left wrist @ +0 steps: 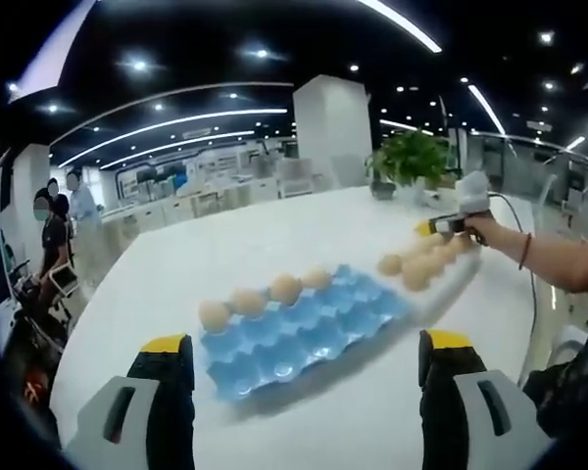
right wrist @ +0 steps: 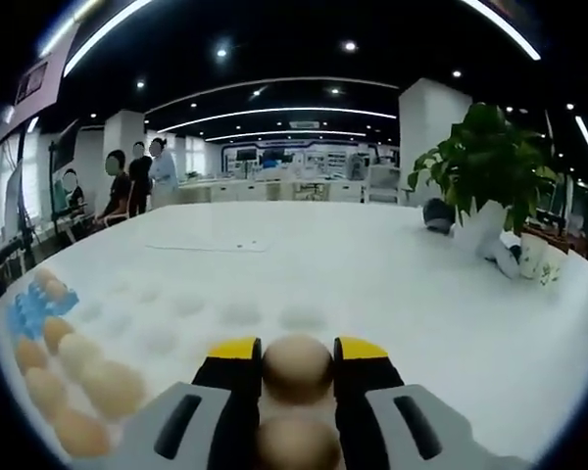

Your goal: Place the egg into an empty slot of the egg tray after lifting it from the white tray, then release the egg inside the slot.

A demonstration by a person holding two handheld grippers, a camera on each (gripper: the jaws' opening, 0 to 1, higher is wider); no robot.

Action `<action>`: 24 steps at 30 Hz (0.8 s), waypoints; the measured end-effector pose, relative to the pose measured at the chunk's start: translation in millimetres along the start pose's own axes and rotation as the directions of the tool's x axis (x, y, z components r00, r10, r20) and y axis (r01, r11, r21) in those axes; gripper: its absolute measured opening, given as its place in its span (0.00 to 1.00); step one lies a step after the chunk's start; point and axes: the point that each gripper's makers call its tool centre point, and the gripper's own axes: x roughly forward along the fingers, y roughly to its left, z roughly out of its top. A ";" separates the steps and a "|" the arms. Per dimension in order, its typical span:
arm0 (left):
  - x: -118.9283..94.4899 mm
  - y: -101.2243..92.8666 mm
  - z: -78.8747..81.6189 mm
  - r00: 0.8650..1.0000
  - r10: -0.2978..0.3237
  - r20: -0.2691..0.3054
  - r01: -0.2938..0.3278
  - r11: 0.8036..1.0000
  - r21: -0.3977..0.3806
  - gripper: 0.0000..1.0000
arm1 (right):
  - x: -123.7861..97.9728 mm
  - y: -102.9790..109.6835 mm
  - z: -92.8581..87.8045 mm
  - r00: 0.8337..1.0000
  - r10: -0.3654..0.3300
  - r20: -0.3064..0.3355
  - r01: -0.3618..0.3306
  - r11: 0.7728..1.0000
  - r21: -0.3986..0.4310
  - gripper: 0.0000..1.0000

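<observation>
Egg point(right wrist: 297, 367) sits clamped between the yellow-tipped fingers of the right gripper point(right wrist: 297, 364), held just above the white tray point(right wrist: 176, 313), with another egg directly below it between the finger bases. More eggs line the tray's left side in the right gripper view, and the dimpled slots ahead of the fingers lie bare. A corner of the blue egg tray point(right wrist: 29, 308) shows at the far left there.

All of it rests on a broad white table point(left wrist: 274, 235) in a large open office with long ceiling light strips, white columns and desks in the distance. A potted plant point(right wrist: 490, 162) in a white pot stands on the table to the right, with small cups beside it. Several people point(right wrist: 127, 186) stand beyond the table's far left edge.

In the left gripper view the blue egg tray point(left wrist: 304, 328) lies ahead, a row of four eggs point(left wrist: 265, 294) along its far edge, the nearer slots empty. The left gripper point(left wrist: 304, 364) has its fingers spread wide on either side of that tray, holding nothing. Past it, at the right, a person's hand point(left wrist: 485, 227) holds the right gripper point(left wrist: 441, 227) over the white tray point(left wrist: 441, 274), forearm reaching in from the right edge.
</observation>
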 end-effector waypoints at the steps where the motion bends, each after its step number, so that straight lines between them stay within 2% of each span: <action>1: -0.5 0.3 -0.1 1.000 0.002 -0.001 -0.002 1.000 0.001 0.97 | 0.0 0.2 0.3 1.000 -0.002 0.001 0.002 1.000 -0.005 0.29; 3: -1.4 1.2 -0.5 1.000 0.005 -0.004 -0.005 1.000 0.004 0.97 | -0.5 0.4 1.7 1.000 -0.004 0.007 0.005 1.000 -0.022 0.29; 10: -3.9 3.0 1.0 1.000 0.009 0.005 -0.009 1.000 0.001 0.97 | -6.4 -2.1 13.9 0.999 -0.012 0.039 0.012 1.000 0.000 0.29; 24: -4.5 2.0 2.5 1.000 0.002 0.009 -0.002 1.000 0.001 0.97 | -13.4 -3.3 22.5 0.999 -0.009 0.041 0.009 1.000 0.009 0.29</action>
